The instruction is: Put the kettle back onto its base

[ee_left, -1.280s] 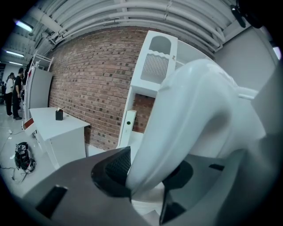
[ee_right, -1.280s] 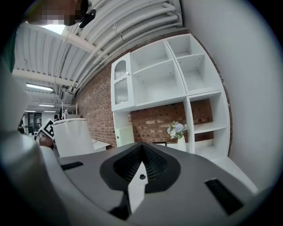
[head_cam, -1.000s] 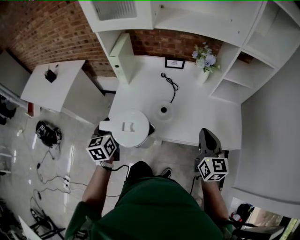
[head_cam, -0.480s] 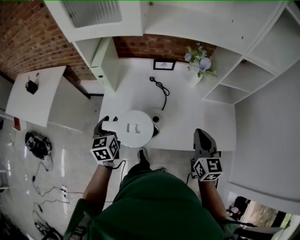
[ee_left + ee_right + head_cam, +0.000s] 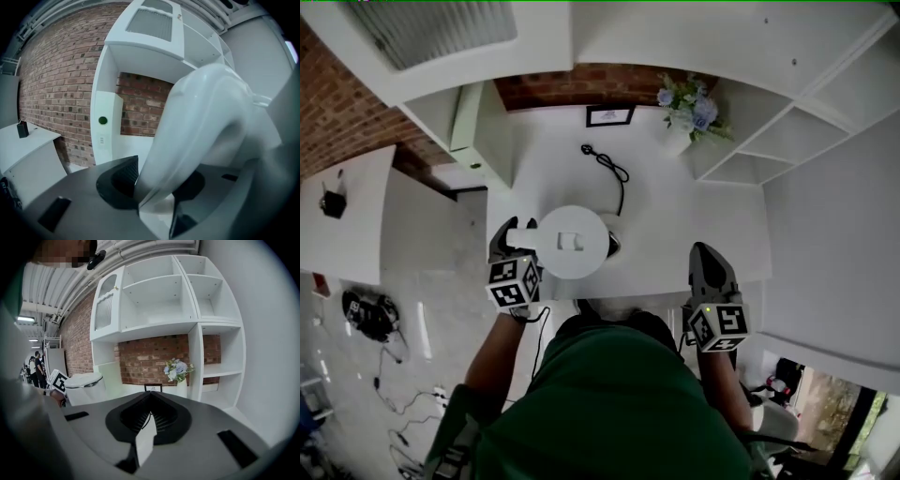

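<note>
White counter (image 5: 675, 220) bears cord (image 5: 607, 169), frame (image 5: 610, 115), flower vase (image 5: 678, 139), probably the base (image 5: 612, 244).

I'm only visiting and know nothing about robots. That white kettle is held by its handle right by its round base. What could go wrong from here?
1. The kettle hides most of the base from the head view, so it might land off-centre and sit tilted.
2. The left gripper has its jaws shut on the handle alone, at one side, so the kettle could swing or slip.
3. The cord lies loose behind the base; a bump could shift both.
</note>
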